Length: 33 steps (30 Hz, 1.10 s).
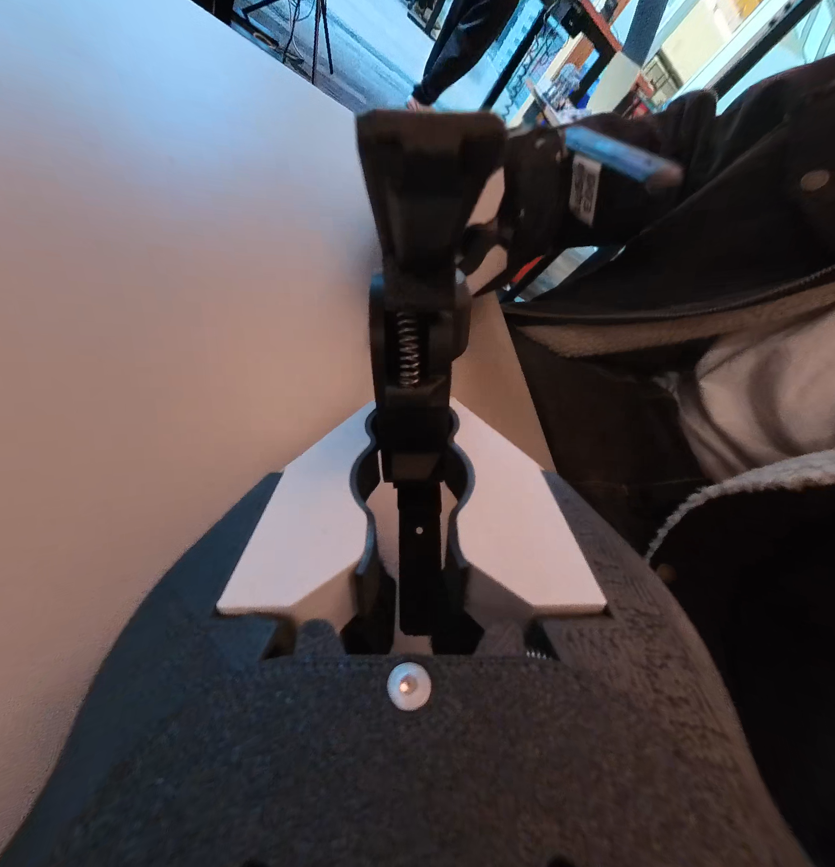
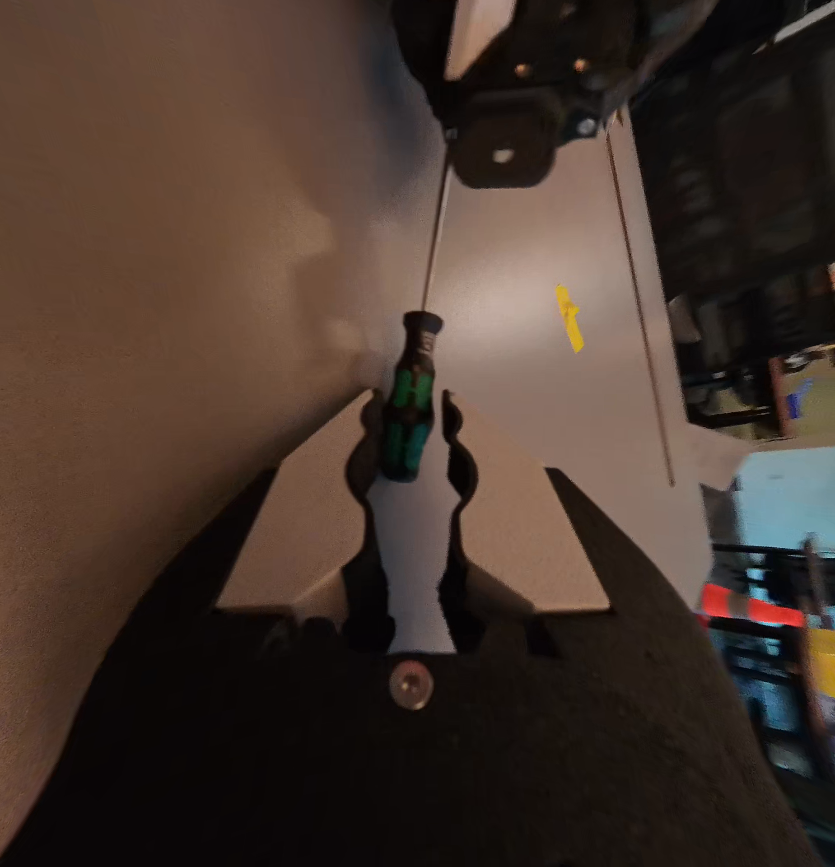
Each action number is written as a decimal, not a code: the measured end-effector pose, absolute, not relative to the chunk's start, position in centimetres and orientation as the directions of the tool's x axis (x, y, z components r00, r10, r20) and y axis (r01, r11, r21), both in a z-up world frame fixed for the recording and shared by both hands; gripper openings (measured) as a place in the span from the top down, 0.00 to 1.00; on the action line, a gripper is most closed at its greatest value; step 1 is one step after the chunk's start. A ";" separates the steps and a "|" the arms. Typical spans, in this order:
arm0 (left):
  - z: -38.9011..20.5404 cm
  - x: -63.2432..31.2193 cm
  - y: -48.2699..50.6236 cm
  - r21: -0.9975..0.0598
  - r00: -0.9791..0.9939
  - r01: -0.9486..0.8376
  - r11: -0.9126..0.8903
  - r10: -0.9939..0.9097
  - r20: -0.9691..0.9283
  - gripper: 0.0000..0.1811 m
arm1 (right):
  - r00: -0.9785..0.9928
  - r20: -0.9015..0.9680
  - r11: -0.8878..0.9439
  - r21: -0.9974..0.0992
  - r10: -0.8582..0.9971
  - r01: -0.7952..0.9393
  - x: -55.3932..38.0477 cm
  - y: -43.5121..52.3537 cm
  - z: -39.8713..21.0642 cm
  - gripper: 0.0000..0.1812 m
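In the left wrist view my left gripper point(image 1: 413, 450) is shut on the stem of a black spring clamp point(image 1: 420, 262). The clamp points away, with its coil spring showing and its broad head at the far end. My right gripper point(image 1: 565, 187) shows just beyond that head. In the right wrist view my right gripper point(image 2: 408, 422) has its jaws apart around the green and black handle of a screwdriver point(image 2: 408, 413). The handle lies against the left finger point(image 2: 366, 445), with a gap to the right finger. The thin shaft runs up to the black clamp head point(image 2: 502, 145).
Both views look onto a pale tabletop point(image 1: 148, 281). A yellow strip point(image 2: 569, 319) lies on it to the right of the screwdriver, near a seam line point(image 2: 640, 305). A person's dark jacket point(image 1: 734, 281) fills the right of the left view. Shelves and another person's arm stand beyond the table. Left tips to right tips: about 12 cm.
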<state>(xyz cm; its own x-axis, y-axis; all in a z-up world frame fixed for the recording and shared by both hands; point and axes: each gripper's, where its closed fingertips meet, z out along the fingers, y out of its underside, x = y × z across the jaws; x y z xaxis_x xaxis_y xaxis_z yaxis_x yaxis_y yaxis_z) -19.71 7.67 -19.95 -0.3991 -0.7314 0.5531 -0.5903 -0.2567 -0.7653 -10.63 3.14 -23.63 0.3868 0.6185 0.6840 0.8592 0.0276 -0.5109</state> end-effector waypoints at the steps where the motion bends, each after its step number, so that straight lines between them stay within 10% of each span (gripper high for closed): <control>1: -20.0 -19.7 7.9 -0.757 -0.387 -0.596 -0.267 -0.731 0.562 0.88 | 0.379 0.711 0.030 -0.489 0.593 0.872 -10.7 3.5 -23.7 0.89; 8: -20.4 -19.3 8.8 -0.728 -0.344 -0.619 -0.296 -0.730 0.590 0.88 | 0.393 0.626 -0.041 -0.499 0.674 0.866 -10.6 4.4 -23.9 0.90; 13: -20.1 -19.3 8.7 -0.757 -0.373 -0.602 -0.256 -0.747 0.550 0.88 | 0.505 -0.121 -0.432 -0.706 0.855 0.562 -11.2 3.5 -24.0 0.91; 17: -19.4 -19.2 8.9 -0.782 -0.385 -0.572 -0.249 -0.759 0.524 0.88 | 0.410 -0.604 -0.729 -0.585 0.684 0.354 -11.6 3.2 -23.5 0.91; 28: -18.9 -18.7 9.3 -0.752 -0.351 -0.563 -0.344 -0.724 0.594 0.88 | 0.575 -0.086 -0.431 -0.752 0.814 0.499 -11.2 3.7 -24.3 0.68; 33: -18.9 -18.0 9.3 -0.663 -0.276 -0.587 -0.464 -0.656 0.703 0.88 | 0.570 0.447 -0.157 -0.676 0.689 0.720 -10.7 4.7 -23.9 0.86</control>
